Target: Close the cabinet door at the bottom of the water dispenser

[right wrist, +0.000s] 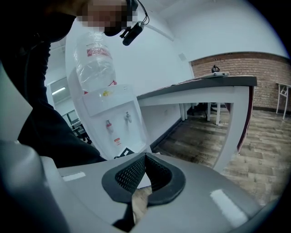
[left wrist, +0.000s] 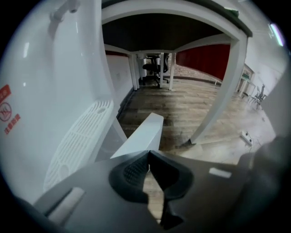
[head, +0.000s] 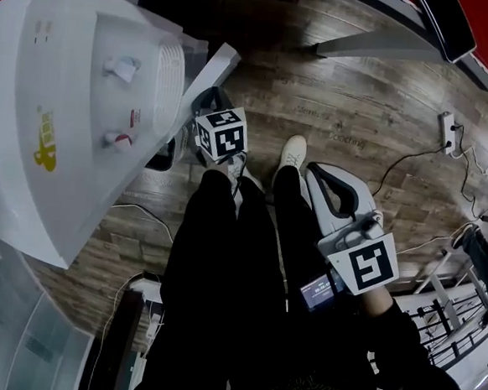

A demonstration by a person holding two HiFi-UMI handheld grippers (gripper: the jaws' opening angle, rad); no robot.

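Note:
The white water dispenser (head: 57, 108) stands at the left, seen from above, with its two taps facing me. Its bottom cabinet door (head: 210, 71) stands open, angled out over the wood floor. My left gripper (head: 203, 101) sits right beside the door's outer face, jaws shut and holding nothing. In the left gripper view the door's edge (left wrist: 146, 133) lies straight ahead of the closed gripper (left wrist: 148, 153); contact cannot be told. My right gripper (head: 317, 172) hangs by my right leg, shut and holding nothing, and its own view shows the gripper (right wrist: 145, 155) facing the dispenser (right wrist: 116, 120) and its bottle (right wrist: 93, 59).
My legs and white shoes (head: 294, 152) stand just right of the door. A white table leg (left wrist: 218, 100) rises ahead on the right. Cables and a power strip (head: 447, 130) lie on the floor at far right. A clear plastic box (head: 14, 332) sits at bottom left.

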